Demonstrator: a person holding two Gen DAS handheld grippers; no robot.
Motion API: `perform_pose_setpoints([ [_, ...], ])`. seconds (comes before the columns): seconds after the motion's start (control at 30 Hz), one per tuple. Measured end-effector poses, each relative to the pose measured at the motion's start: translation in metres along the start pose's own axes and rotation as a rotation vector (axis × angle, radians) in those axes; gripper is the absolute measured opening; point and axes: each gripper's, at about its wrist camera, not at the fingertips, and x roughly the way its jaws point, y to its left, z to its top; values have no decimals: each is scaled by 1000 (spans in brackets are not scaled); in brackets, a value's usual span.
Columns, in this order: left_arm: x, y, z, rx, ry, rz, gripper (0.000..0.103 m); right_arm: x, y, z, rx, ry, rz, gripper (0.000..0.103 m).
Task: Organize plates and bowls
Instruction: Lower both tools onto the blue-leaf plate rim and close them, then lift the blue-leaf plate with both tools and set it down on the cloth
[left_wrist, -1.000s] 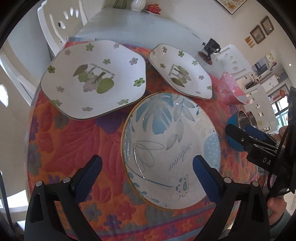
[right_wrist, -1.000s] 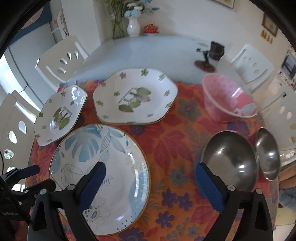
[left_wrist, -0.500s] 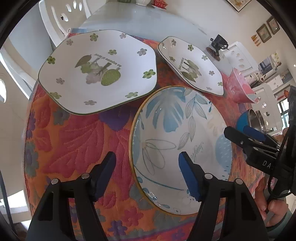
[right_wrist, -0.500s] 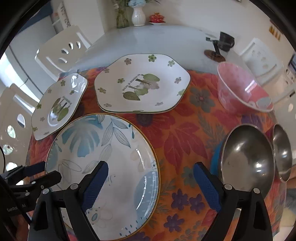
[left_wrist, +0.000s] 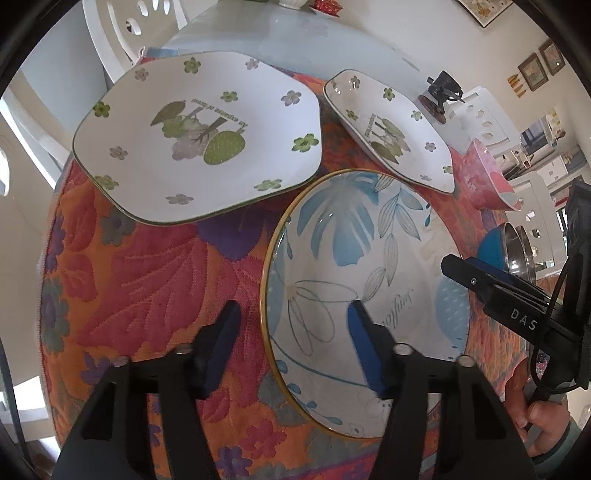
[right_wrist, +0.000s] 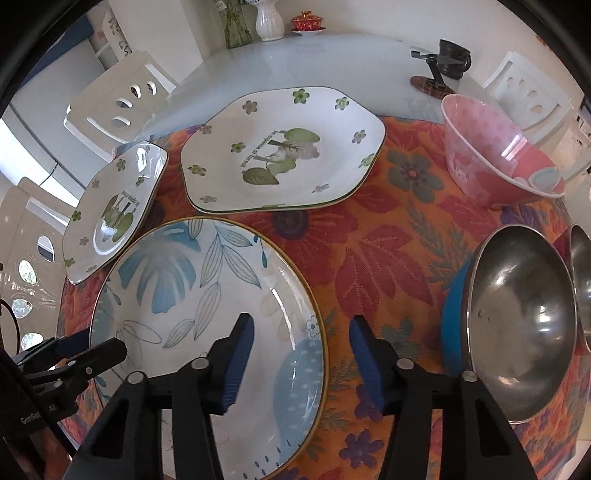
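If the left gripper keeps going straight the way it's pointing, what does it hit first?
Probably the near-left rim of the blue leaf plate: the left gripper straddles that edge, one finger over the plate, the other over the floral tablecloth. Depth is unclear.

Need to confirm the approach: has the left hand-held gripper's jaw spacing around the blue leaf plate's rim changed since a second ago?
Yes. The left hand-held gripper has just been closing: its fingers now straddle the blue leaf plate rim closely, no longer spanning the plate.

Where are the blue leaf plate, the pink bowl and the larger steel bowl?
blue leaf plate (right_wrist: 177, 280): right wrist view, on the painted blue leaf.
pink bowl (right_wrist: 476, 147): right wrist view, on its inner wall.
larger steel bowl (right_wrist: 517, 321): right wrist view, on its inside bottom.
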Motion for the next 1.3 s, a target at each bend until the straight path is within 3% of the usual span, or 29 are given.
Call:
perform_pose_setpoints([
  [0.13, 3, 0, -2, 11, -11, -16, 30, 2, -2, 0, -3, 4, 10, 38],
  [0.3, 7, 4, -3, 9, -14, -20, 24, 6, -5, -1, -2, 15, 42, 30],
  [0.47, 10, 4, -2, 10, -16, -31, 23, 15, 0, 0, -24, 39, 34, 30],
  [0.73, 7, -6, -7, 35, -78, 29, 27, 16, 8, -2, -98, 46, 14, 32],
  [0.87, -11, -7, -8, 17, -135, 26, 28, -7, 16, -7, -114, 13, 9, 32],
  [1.17, -67, -5, -31, -33, -151, 47, 29, -55, 40, -33, -122, 12, 13, 33],
  [1.3, -76, 5, -52, -58, -119, 65, 29, -58, 47, -55, -135, 50, 39, 34],
])
